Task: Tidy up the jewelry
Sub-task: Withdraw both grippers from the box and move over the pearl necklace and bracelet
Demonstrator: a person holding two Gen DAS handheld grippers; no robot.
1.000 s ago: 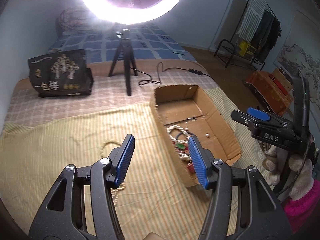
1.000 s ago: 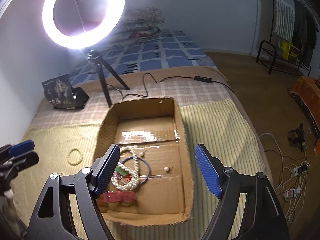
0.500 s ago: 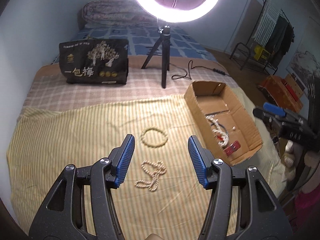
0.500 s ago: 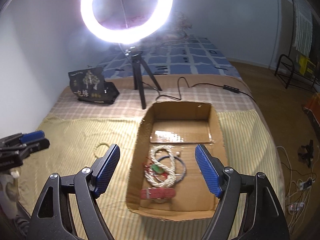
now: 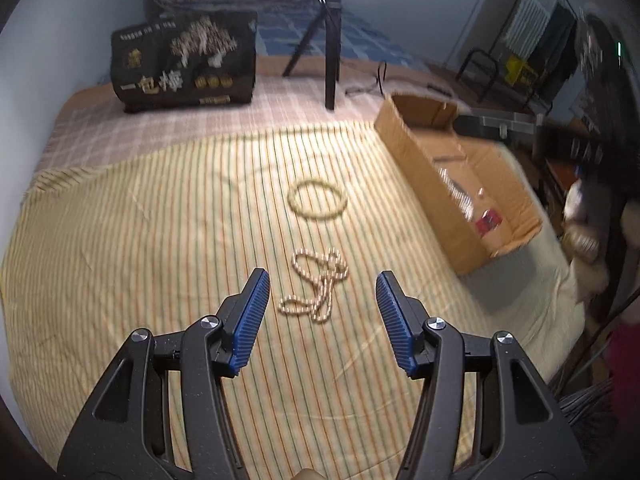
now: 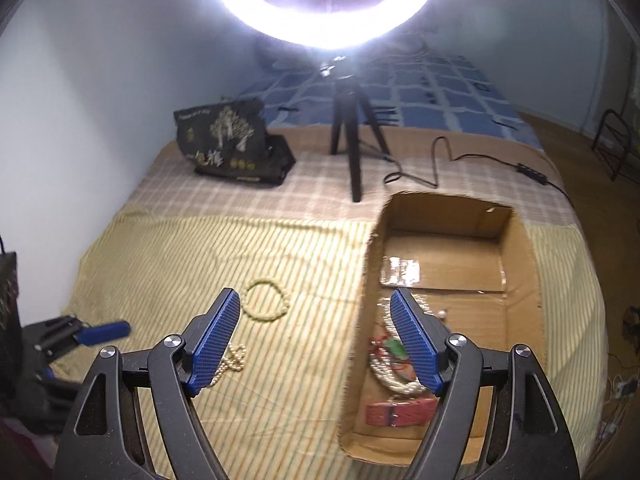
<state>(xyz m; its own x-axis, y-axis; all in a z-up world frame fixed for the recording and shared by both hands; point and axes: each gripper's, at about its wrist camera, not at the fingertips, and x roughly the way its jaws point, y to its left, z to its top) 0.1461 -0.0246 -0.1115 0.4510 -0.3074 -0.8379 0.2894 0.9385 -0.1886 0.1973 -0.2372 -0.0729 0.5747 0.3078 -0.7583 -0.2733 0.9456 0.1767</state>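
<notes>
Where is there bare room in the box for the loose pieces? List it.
The far half of the cardboard box is bare, between its back wall and the glossy tape strip. The near half is crowded: pearl strands, a red strap. Outside, striped cloth lies bare left of the bead bracelet and pearl necklace.
</notes>
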